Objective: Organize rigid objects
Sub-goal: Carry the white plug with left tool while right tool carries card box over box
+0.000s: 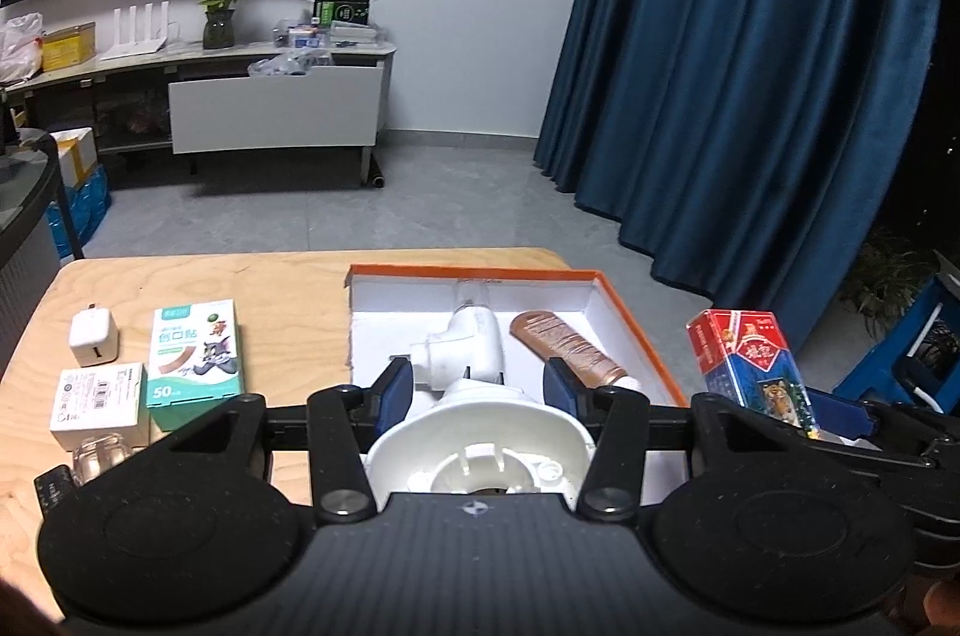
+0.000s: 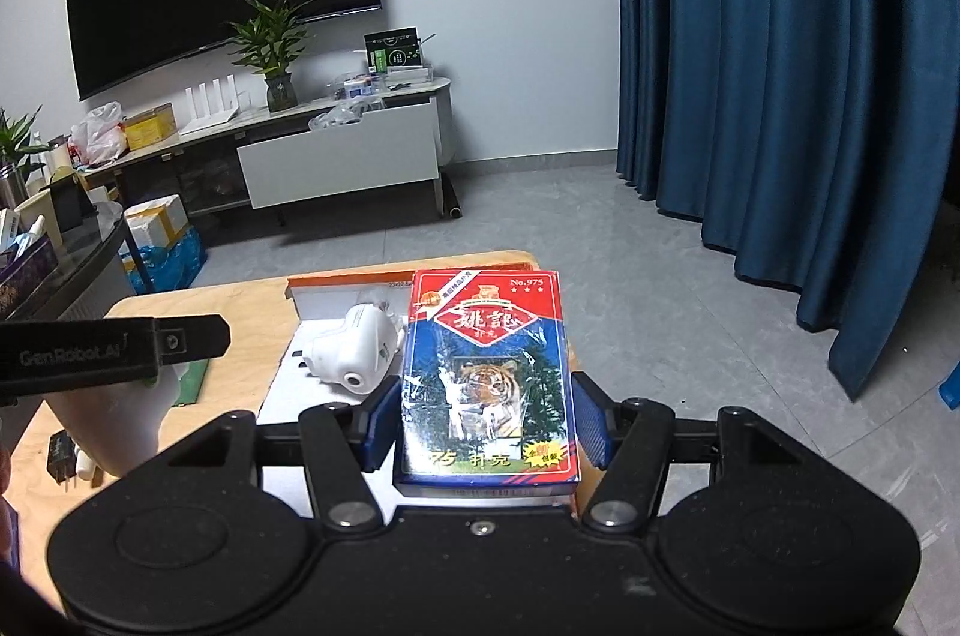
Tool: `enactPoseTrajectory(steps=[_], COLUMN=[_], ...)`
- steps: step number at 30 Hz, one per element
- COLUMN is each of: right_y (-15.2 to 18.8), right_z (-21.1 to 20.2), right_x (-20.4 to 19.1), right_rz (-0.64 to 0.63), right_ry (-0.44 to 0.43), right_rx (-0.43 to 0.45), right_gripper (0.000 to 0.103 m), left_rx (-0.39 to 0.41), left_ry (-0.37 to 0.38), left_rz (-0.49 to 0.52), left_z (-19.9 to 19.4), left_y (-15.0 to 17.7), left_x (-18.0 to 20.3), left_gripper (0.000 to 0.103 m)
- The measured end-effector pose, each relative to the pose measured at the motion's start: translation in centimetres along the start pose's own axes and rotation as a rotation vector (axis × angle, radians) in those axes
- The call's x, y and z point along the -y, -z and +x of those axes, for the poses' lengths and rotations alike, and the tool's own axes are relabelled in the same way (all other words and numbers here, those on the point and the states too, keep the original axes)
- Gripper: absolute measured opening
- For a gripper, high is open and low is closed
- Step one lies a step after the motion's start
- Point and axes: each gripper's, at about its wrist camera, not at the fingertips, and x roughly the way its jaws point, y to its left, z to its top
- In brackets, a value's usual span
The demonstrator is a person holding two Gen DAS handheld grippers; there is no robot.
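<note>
Two grippers over the orange-rimmed box (image 1: 624,300) on the table (image 1: 288,276).

The right gripper (image 2: 486,423) has its fingers closed on the playing-card pack (image 2: 486,378), at the box's 3 o'clock edge. The left gripper (image 1: 480,387) has its fingers spread around a white plastic piece (image 1: 480,432), grip unclear; a brown comb (image 1: 570,348) lies at 1 o'clock.

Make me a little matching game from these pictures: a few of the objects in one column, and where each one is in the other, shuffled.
Things:
1. playing card box
2. brown comb
3. plaster box
4. white round part

Places:
A. lying inside the orange-rimmed tray
B. between the fingers of the right gripper
C. on the wooden table, left of the tray
D. between the fingers of the left gripper

Pairs: 1-B, 2-A, 3-C, 4-D
</note>
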Motion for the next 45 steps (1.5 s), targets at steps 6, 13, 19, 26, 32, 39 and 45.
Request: enactPoseTrajectory(steps=[6,13,19,26,32,39,45], right_y=[-0.03,0.04,0.02,0.03,-0.01,0.0,0.38], right_z=[0.1,0.27,0.17,0.17,0.19,0.16,0.2], right_x=[-0.13,-0.58,-0.34,-0.4,-0.36,-0.42,-0.6], right_rz=[-0.007,-0.016,-0.018,-0.019,-0.017,-0.016,-0.014], right_ry=[-0.008,-0.014,-0.019,-0.018,-0.02,-0.016,-0.014], right_rx=[-0.004,-0.008,-0.01,-0.01,-0.012,-0.01,-0.009], right_gripper=[0.071,0.071,0.071,0.071,0.071,0.071,0.071], left_rx=[-0.009,-0.01,-0.009,-0.016,-0.02,-0.023,-0.024], left_ry=[-0.017,-0.014,-0.018,-0.02,-0.02,-0.021,-0.02], left_rz=[-0.009,-0.014,-0.014,-0.023,-0.027,-0.029,-0.03], left_z=[-0.14,-0.18,-0.12,0.08,0.16,0.24,0.29], left_y=[0.12,0.29,0.34,0.47,0.49,0.65,0.7], left_x=[0.17,0.27,0.25,0.06,-0.02,0.17,0.1], left_gripper=[0.049,0.049,0.049,0.049,0.049,0.049,0.049])
